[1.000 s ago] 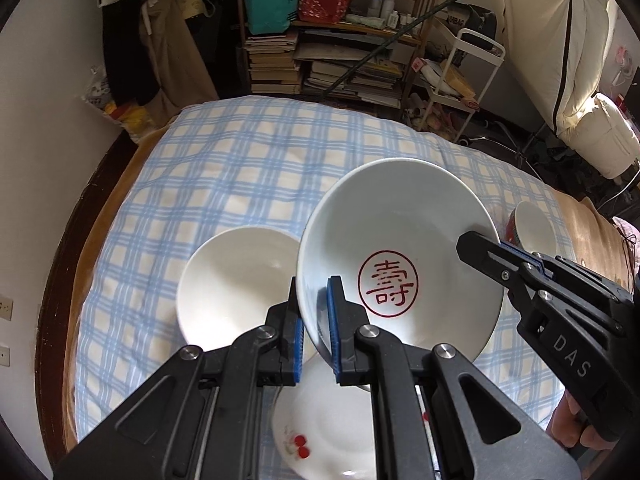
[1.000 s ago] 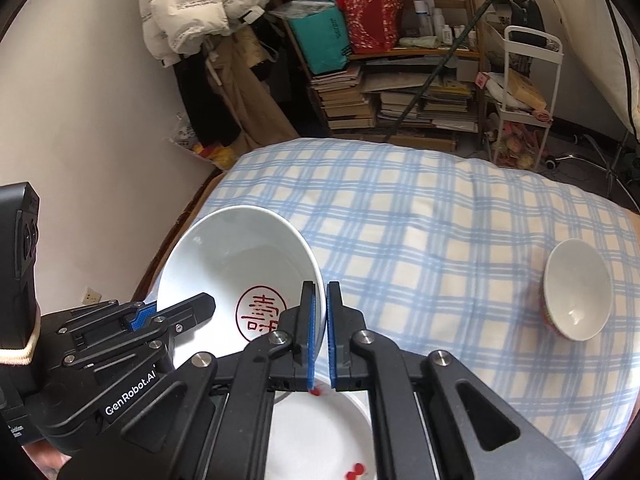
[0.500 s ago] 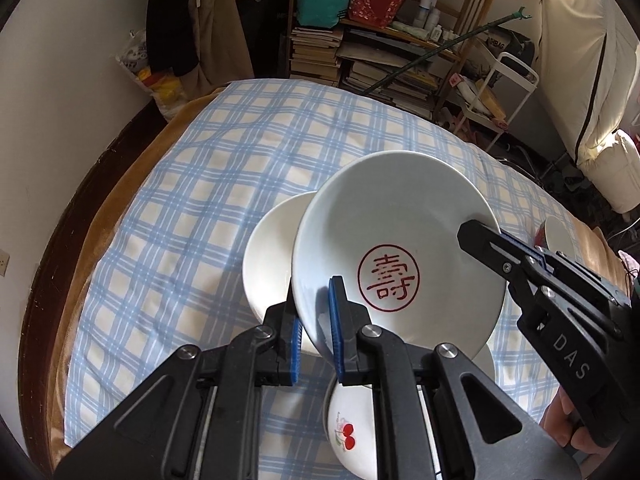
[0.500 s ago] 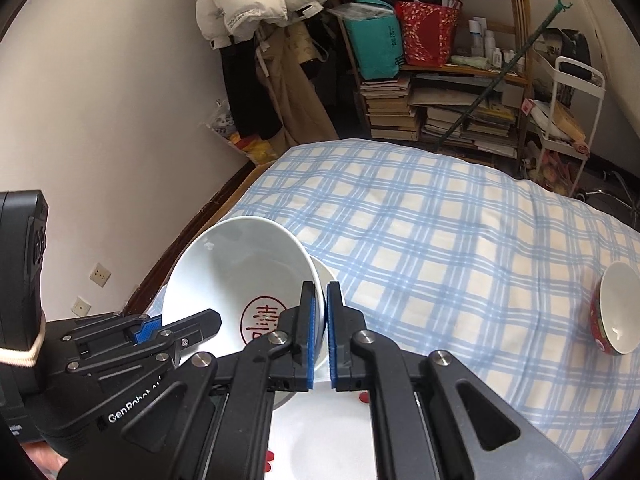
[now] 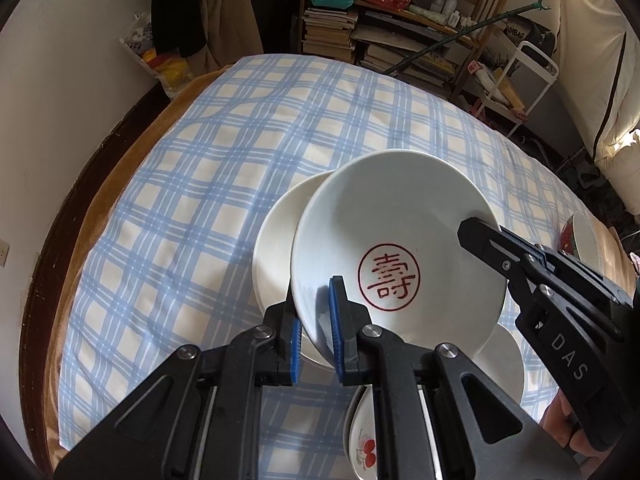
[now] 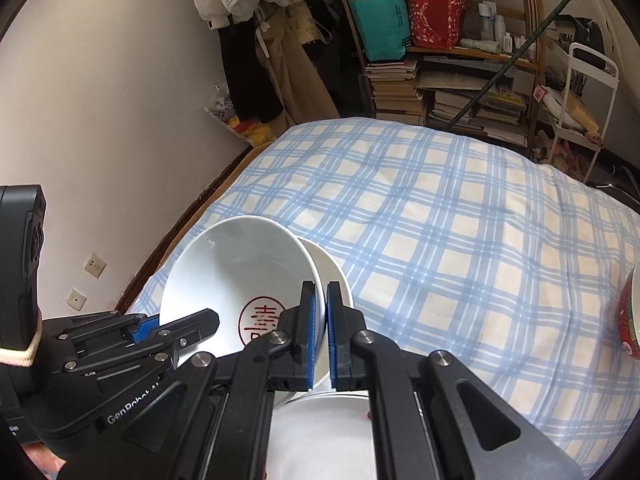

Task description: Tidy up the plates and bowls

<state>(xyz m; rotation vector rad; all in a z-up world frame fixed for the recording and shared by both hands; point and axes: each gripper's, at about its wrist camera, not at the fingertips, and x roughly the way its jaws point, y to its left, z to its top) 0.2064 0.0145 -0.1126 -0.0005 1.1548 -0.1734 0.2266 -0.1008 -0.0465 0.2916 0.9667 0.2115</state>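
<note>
A large white bowl with a red seal mark [image 5: 396, 248] is held tilted above the table by both grippers. My left gripper [image 5: 316, 320] is shut on its near rim. My right gripper [image 6: 320, 320] is shut on its opposite rim; its arm also shows in the left wrist view [image 5: 540, 276]. The bowl shows in the right wrist view too [image 6: 240, 268]. Below it sits a plain white bowl [image 5: 276, 248], partly covered. A white plate with red cherries [image 5: 364, 444] lies under the grippers.
A blue checked tablecloth [image 5: 240, 152] covers the round table. A red-sided small bowl [image 6: 630, 320] stands at the far right edge. A wall, hanging clothes and a cluttered bookshelf [image 6: 440, 60] stand behind the table.
Both grippers have carried the seal bowl leftward, from beside the plain white bowl to over it. The cherry plate now lies further under the grippers.
</note>
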